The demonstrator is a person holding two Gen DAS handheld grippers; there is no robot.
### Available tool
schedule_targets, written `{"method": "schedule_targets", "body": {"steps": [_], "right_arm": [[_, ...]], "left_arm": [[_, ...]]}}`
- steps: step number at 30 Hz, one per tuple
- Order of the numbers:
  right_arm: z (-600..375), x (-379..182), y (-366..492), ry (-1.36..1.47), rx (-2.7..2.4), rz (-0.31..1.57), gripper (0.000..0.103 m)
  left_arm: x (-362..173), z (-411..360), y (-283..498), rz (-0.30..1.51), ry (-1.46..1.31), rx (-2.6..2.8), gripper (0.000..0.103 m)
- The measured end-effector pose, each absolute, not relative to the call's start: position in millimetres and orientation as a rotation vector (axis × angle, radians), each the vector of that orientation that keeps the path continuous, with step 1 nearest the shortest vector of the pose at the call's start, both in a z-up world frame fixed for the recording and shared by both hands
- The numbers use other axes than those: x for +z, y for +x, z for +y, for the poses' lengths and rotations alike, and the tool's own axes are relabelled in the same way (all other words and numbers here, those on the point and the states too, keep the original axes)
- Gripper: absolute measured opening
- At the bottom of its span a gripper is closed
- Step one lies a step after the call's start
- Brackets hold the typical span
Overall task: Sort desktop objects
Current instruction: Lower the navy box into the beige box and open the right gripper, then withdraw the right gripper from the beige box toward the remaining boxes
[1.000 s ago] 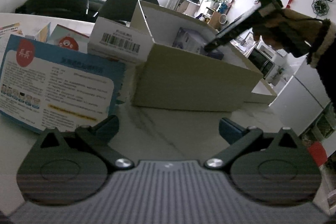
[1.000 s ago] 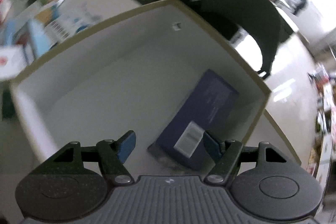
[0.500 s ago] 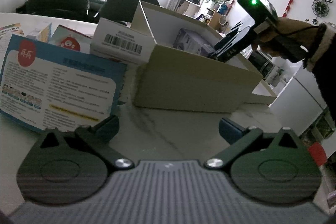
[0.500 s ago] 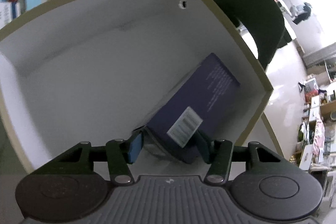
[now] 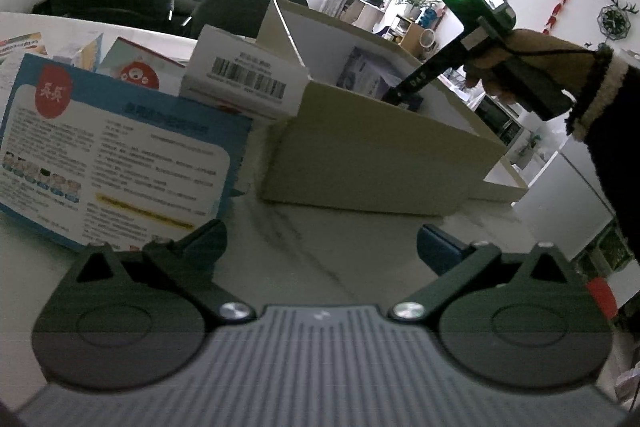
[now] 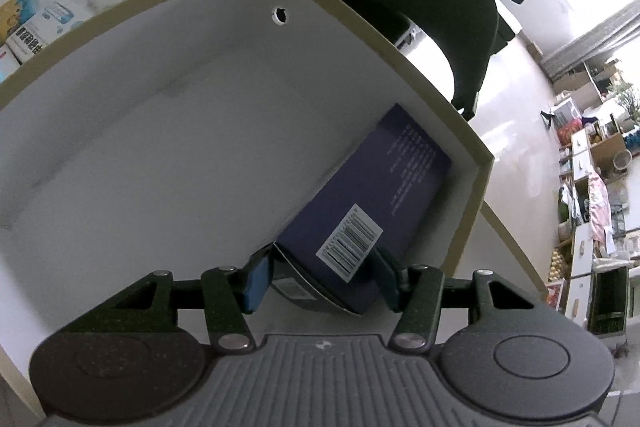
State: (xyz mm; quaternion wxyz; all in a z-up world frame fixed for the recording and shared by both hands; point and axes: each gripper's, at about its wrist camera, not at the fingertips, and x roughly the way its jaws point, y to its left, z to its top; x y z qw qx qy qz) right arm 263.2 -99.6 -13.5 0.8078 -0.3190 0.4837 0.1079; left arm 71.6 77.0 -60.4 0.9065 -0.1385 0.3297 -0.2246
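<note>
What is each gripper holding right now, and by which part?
Right gripper clamps the dark blue cardboard box by its near end, inside the beige carton. Left gripper holds nothing.

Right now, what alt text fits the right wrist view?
The right hand-held gripper is clamped on the near end of a dark purple box with a barcode label, inside a white-lined open carton. Dark chairs stand behind the carton.
</note>
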Motion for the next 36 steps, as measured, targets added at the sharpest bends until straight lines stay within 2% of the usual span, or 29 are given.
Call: {"method": "schedule_targets", "body": {"steps": [7, 9, 11, 15, 19, 27, 36], "right_arm": [[-103, -8, 257, -0.631, 0.223, 1.029, 0.058], [-104, -2, 252, -0.601, 0.231, 1.021, 0.062], [-104, 5, 244, -0.589, 0.235, 0.998, 0.07], [-103, 18, 227, -0.568, 0.246, 0.966, 0.073], [-103, 33, 203, -0.526, 0.265, 0.913, 0.081], [-110, 52, 151, -0.37, 0.342, 0.827, 0.085], [-114, 44, 113, -0.269, 0.359, 0.797, 0.085]], "left_arm": [[-55, 78, 67, 0.671, -0.277, -0.454, 0.103], [-53, 80, 65, 0.667, -0.276, -0.44, 0.103], [-52, 84, 62, 0.664, -0.278, -0.424, 0.103], [-48, 92, 57, 0.654, -0.266, -0.389, 0.103], [-47, 103, 53, 0.648, -0.267, -0.339, 0.103], [-50, 126, 53, 0.648, -0.26, -0.225, 0.103], [-50, 134, 49, 0.648, -0.201, -0.164, 0.103]]}}
